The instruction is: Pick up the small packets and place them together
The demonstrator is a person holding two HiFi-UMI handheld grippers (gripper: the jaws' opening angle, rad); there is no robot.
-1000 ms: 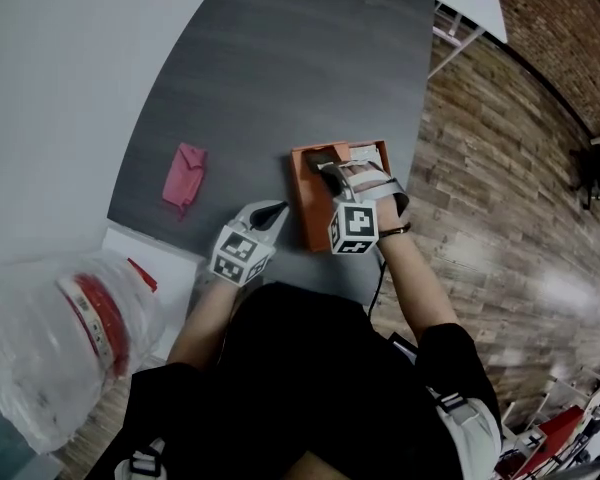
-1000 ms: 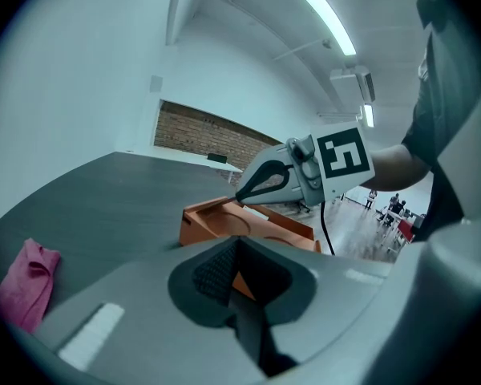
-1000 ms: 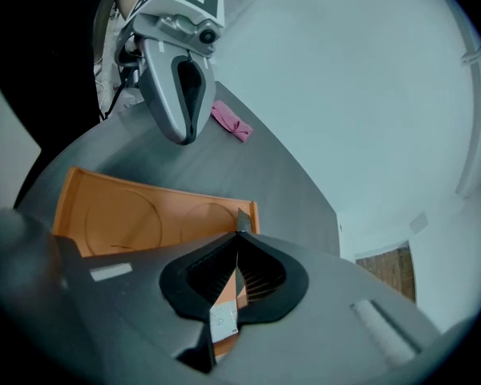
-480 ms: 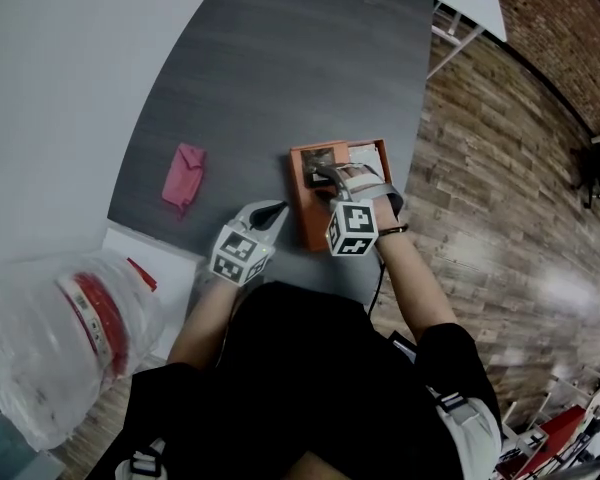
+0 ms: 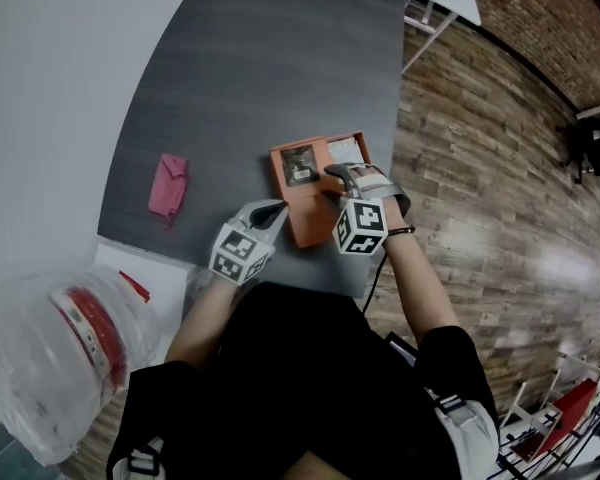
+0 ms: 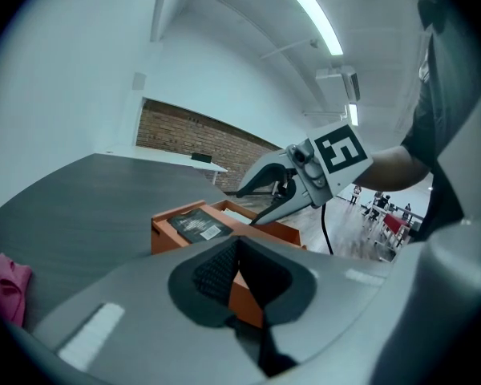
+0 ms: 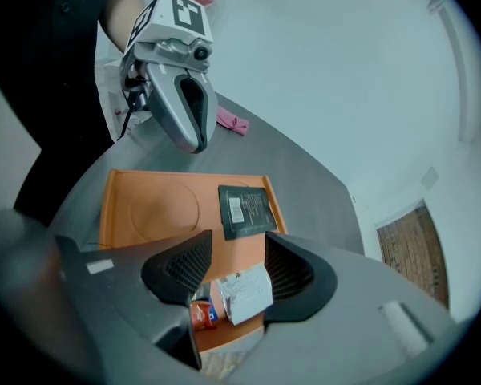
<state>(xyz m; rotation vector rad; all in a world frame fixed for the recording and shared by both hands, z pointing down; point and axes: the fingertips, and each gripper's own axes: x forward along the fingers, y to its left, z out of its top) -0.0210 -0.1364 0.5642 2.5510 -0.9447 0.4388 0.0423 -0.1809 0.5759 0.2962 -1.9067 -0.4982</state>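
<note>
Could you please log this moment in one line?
right claw: just opening, white packet loose between jaws; left claw: shut; dark packet in orange tray

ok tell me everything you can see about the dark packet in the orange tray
The dark packet is a flat, rectangular sachet, near black, with a slight sheen like foil or plastic film. Its upper face carries fine pale print and a small white barcode label along one edge. It lies flat on the floor of the orange tray, near one corner, and well apart from the white packet at the tray's other end. Nothing but the tray touches it.
</note>
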